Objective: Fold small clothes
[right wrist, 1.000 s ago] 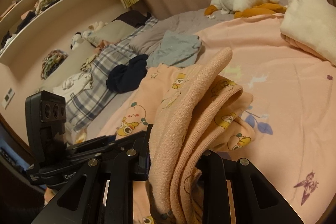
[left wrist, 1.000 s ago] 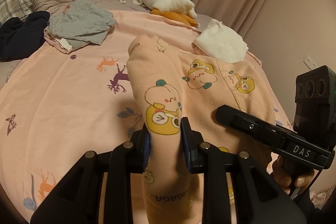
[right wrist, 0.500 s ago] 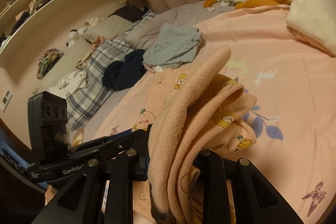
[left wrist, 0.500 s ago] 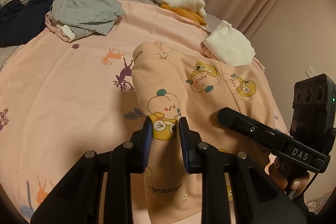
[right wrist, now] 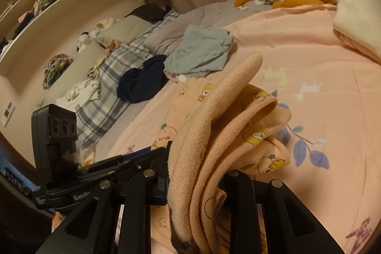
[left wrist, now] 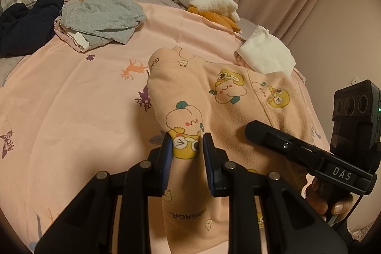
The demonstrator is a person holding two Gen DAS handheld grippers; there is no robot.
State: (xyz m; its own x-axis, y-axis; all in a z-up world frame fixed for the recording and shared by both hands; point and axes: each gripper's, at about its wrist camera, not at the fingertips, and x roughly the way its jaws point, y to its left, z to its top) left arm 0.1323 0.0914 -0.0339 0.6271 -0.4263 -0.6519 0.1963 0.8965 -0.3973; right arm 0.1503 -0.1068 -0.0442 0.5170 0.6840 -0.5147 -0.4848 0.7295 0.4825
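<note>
A peach printed garment [left wrist: 214,111] is shown lying on the pink bed sheet [left wrist: 71,111], its long axis running away from the left hand-held gripper [left wrist: 187,149] toward the folded white cloth [left wrist: 266,54]. The near end is pinched as a raised ridge between the blue pads [left wrist: 166,154] of the left hand-held gripper, which is closed on it. The right hand-held gripper [right wrist: 197,173] is clamped on several bunched layers of the same garment [right wrist: 214,135], at the side edge to the right. Both grippers are seen at the near end, so the fold is judged to be carried forward, along the long axis, toward the far hem.
</note>
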